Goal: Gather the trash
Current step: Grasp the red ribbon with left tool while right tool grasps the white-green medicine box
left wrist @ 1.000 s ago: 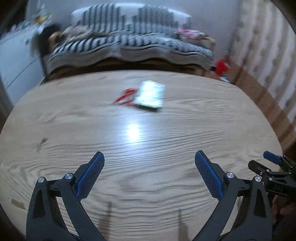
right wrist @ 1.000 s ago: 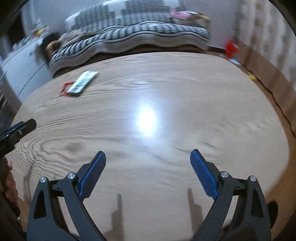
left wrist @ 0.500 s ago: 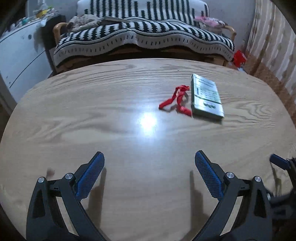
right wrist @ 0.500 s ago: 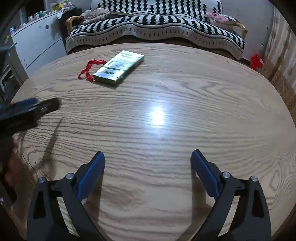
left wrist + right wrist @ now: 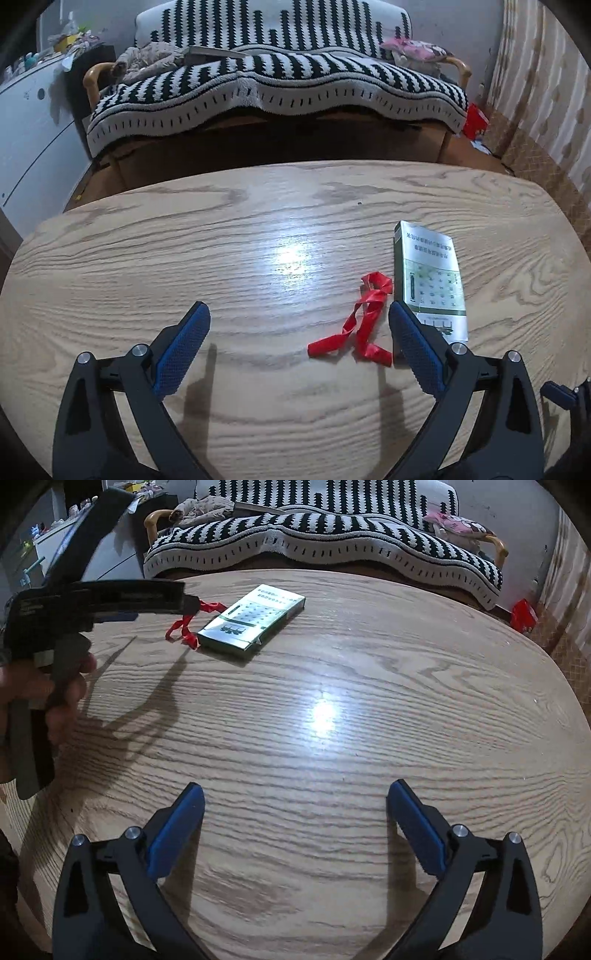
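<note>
Left wrist view: the left gripper [image 5: 297,317] hangs over the wooden table [image 5: 147,266] with its jaws spread wide and nothing pinched. A crumpled red ribbon [image 5: 364,321] lies on the wood between the fingers, close inside the right pad [image 5: 413,345] but apart from it. A flat green box [image 5: 430,280] lies just beside the ribbon, its near corner hidden behind that same finger. A lamp glare sits on the wood beyond the ribbon. Past the table stands a sofa [image 5: 277,85] under a black-and-white striped throw, with a white cabinet [image 5: 29,122] at the left.

Right wrist view: the right gripper [image 5: 295,808] has just been opening; its jaws stand spread over bare wood, nothing between them. Ribbon [image 5: 184,626] and box [image 5: 253,622] lie well apart from it, at the far left of the table [image 5: 406,701], touching or nearly so. A hand [image 5: 40,698] holds the left gripper's black handle at the left edge; its finger reaches over the ribbon and hides part of it.
</note>
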